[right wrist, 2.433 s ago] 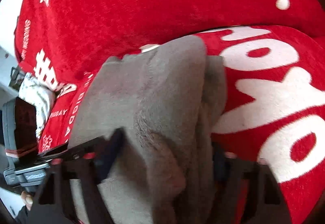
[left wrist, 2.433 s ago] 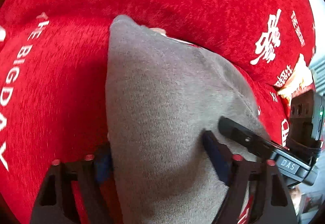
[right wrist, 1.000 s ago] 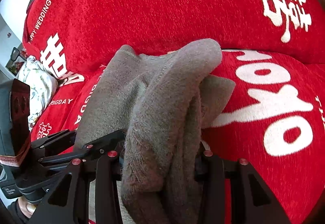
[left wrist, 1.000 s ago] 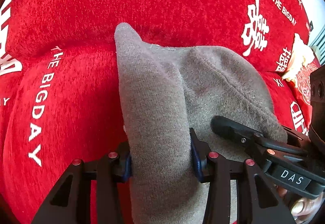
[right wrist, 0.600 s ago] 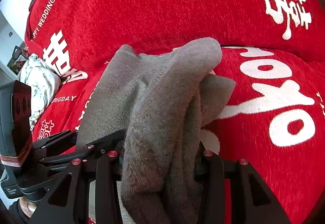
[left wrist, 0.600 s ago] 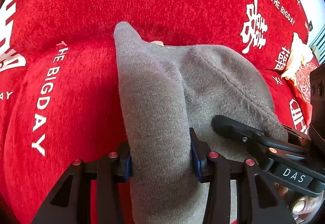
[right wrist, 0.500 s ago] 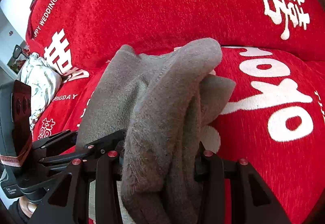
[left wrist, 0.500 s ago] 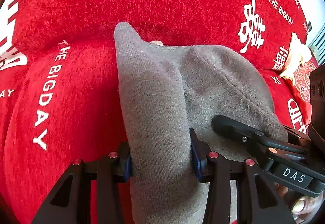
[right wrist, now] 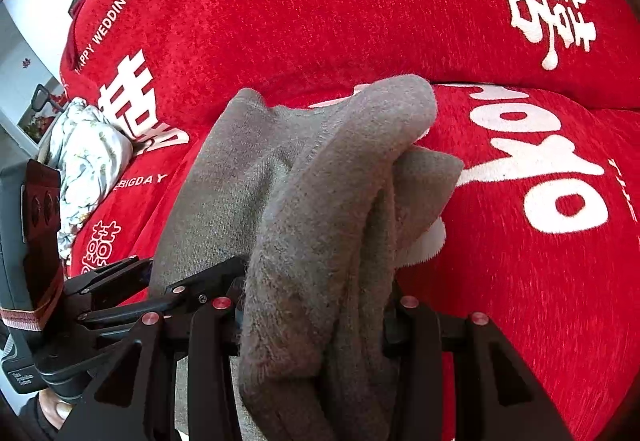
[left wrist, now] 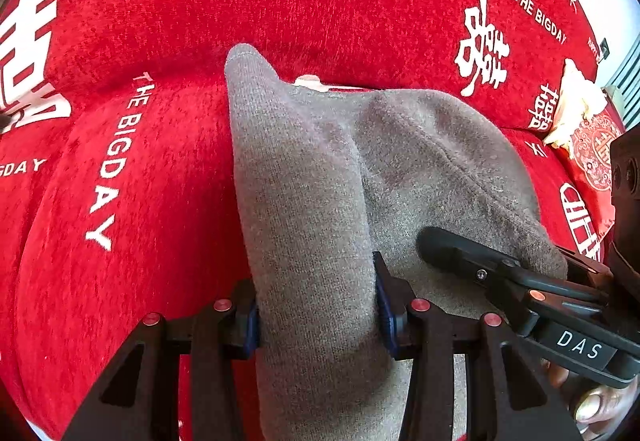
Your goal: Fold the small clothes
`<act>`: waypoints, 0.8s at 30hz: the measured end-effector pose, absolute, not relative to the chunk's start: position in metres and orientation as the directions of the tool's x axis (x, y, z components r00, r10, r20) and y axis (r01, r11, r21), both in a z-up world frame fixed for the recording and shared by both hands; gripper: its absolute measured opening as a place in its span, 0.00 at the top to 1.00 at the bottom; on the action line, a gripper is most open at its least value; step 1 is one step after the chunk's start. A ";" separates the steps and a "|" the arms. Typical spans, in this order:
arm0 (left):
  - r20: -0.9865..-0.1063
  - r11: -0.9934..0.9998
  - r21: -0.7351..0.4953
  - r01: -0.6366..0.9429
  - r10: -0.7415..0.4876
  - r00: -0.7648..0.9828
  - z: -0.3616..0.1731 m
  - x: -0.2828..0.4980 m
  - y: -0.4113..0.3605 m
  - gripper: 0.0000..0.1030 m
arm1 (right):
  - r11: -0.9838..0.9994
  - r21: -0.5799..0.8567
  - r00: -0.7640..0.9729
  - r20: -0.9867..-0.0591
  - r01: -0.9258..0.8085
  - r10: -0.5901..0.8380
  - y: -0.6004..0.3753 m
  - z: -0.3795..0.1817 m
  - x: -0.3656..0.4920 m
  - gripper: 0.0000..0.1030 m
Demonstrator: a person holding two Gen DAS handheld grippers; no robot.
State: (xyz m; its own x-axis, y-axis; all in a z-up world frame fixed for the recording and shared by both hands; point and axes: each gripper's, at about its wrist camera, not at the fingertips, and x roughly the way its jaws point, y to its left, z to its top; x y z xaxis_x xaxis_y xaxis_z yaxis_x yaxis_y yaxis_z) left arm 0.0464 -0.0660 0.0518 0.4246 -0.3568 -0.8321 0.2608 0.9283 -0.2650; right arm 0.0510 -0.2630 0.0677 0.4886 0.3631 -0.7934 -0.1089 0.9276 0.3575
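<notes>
A plush red sofa cover [left wrist: 320, 1] with white lettering fills my view. The grey knit garment [left wrist: 312, 201] lies on it, long axis running away from me, near end bunched in both tongs. My left tongs [left wrist: 316, 311] are clamped on one thick soft roll, my right tongs [right wrist: 316, 315] on the fuzzier doubled edge just beside, equally near.
</notes>
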 end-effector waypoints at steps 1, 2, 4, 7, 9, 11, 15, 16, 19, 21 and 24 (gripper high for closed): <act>-0.832 0.929 -0.263 0.262 -0.356 0.426 0.052 0.045 -0.066 0.55 | 0.927 0.359 0.490 -0.792 -0.110 0.365 -0.262 0.069 0.048 0.56; -0.830 0.929 -0.260 0.264 -0.354 0.430 0.054 0.041 -0.065 0.55 | 0.926 0.359 0.492 -0.790 -0.112 0.366 -0.261 0.069 0.046 0.56; -0.829 0.929 -0.257 0.265 -0.353 0.434 0.055 0.036 -0.064 0.55 | 0.925 0.361 0.494 -0.787 -0.115 0.369 -0.261 0.071 0.041 0.56; -0.829 0.929 -0.259 0.264 -0.354 0.432 0.055 0.030 -0.061 0.55 | 0.926 0.357 0.493 -0.788 -0.119 0.367 -0.257 0.072 0.034 0.56; -0.830 0.930 -0.256 0.264 -0.351 0.434 0.054 0.026 -0.059 0.55 | 0.926 0.357 0.492 -0.789 -0.119 0.368 -0.256 0.072 0.031 0.56; -0.830 0.931 -0.254 0.263 -0.350 0.434 0.054 0.021 -0.057 0.55 | 0.926 0.357 0.492 -0.789 -0.122 0.369 -0.254 0.071 0.026 0.56; -0.831 0.931 -0.252 0.266 -0.349 0.434 0.052 0.012 -0.053 0.55 | 0.925 0.360 0.490 -0.789 -0.122 0.372 -0.250 0.069 0.018 0.56; -0.830 0.931 -0.251 0.266 -0.349 0.435 0.051 0.010 -0.052 0.55 | 0.925 0.361 0.492 -0.787 -0.123 0.372 -0.249 0.069 0.015 0.56; -0.828 0.931 -0.248 0.269 -0.348 0.439 0.053 0.003 -0.049 0.55 | 0.924 0.363 0.497 -0.783 -0.123 0.374 -0.245 0.069 0.008 0.56; -0.826 0.930 -0.245 0.273 -0.348 0.444 0.054 -0.002 -0.046 0.55 | 0.925 0.359 0.503 -0.780 -0.127 0.372 -0.243 0.070 0.003 0.56; -0.822 0.930 -0.244 0.275 -0.349 0.449 0.056 -0.008 -0.044 0.55 | 0.925 0.356 0.509 -0.776 -0.133 0.372 -0.240 0.072 -0.003 0.56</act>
State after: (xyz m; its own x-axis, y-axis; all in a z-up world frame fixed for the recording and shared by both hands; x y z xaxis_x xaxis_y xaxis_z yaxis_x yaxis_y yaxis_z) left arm -0.0079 -0.0439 0.0562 0.4494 -0.3489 -0.8224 0.2749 0.9299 -0.2442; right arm -0.0032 -0.2401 0.0721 0.5088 0.3720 -0.7763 -0.1326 0.9249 0.3562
